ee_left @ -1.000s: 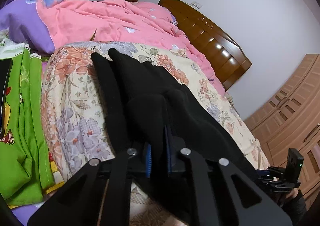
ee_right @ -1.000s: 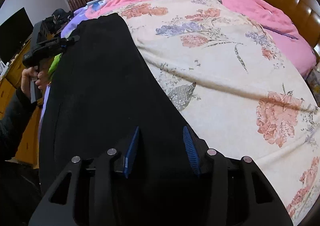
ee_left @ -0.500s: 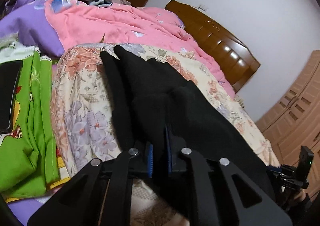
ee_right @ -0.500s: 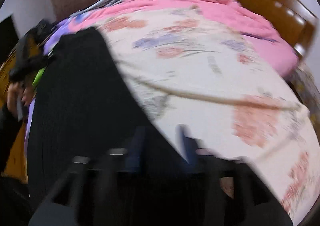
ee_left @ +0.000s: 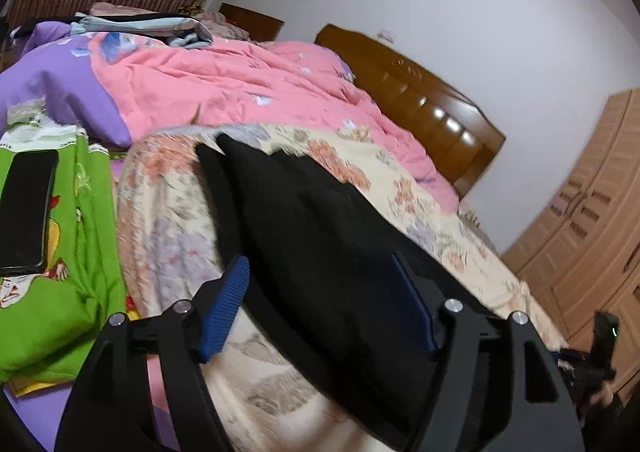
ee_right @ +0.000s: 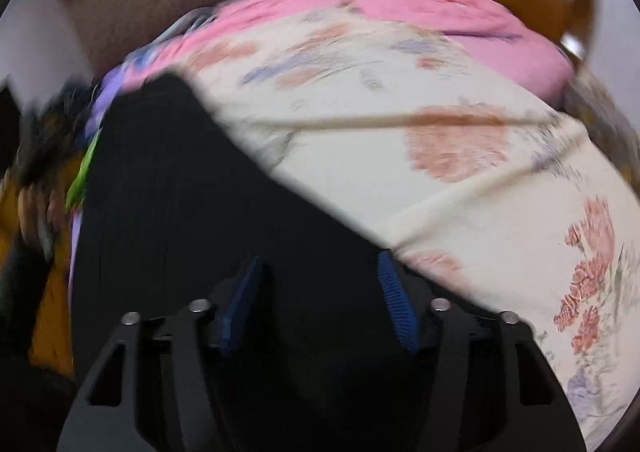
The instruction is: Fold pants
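Observation:
Black pants lie stretched along the near edge of a floral cream quilt on the bed. My left gripper is open, its blue pads wide apart over one end of the pants. My right gripper is also open, over the other end of the pants; that view is motion-blurred. The right gripper and the hand holding it show small at the far right of the left wrist view.
A pink duvet and purple bedding are heaped beyond the quilt. A green printed cloth with a black phone lies at left. A wooden headboard and wardrobe stand behind.
My left gripper was shut on the pants and has opened, letting them drop onto the quilt. My right gripper has stayed open and swung, blurring its view.

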Demonstrator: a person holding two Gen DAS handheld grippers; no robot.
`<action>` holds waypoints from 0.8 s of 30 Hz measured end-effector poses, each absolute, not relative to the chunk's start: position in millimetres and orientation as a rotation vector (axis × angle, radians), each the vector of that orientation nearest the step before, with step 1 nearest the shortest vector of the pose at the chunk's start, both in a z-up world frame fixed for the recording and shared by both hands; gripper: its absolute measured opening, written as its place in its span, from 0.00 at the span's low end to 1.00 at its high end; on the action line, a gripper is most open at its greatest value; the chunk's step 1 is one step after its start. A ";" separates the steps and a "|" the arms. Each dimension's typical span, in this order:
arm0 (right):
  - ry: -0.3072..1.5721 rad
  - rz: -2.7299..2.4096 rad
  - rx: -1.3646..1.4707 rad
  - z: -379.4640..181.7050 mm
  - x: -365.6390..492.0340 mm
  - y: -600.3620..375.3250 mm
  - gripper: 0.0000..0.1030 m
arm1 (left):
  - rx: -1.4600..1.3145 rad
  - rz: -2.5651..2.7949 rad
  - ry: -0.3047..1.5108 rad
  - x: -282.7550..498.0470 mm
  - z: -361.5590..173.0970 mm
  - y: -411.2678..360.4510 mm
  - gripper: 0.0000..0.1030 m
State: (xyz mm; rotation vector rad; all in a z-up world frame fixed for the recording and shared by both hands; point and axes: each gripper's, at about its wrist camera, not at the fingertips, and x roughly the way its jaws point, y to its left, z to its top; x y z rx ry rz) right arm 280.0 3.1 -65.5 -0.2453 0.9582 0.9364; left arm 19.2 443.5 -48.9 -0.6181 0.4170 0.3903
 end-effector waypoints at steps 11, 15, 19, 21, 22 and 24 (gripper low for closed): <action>0.904 0.988 -0.235 -68.2 259.5 16.3 0.86 | -0.685 0.455 0.458 1.7 -66.6 456.6 0.85; 0.897 0.958 -0.242 -72.8 262.3 21.7 0.86 | -0.653 0.448 0.426 10.2 -53.2 468.6 0.84; 0.889 0.941 -0.278 -75.4 257.0 24.8 0.87 | -0.672 0.434 0.469 34.7 -50.5 482.3 0.45; 0.892 0.948 -0.263 -75.5 258.3 22.8 0.87 | -0.670 0.459 0.510 45.0 -56.8 482.0 0.42; 0.893 0.951 -0.255 -75.3 257.6 21.5 0.87 | -0.661 0.473 0.514 46.6 -58.2 478.9 0.42; 0.895 0.954 -0.247 -75.1 258.4 20.8 0.87 | -0.653 0.490 0.530 48.8 -63.5 474.6 0.41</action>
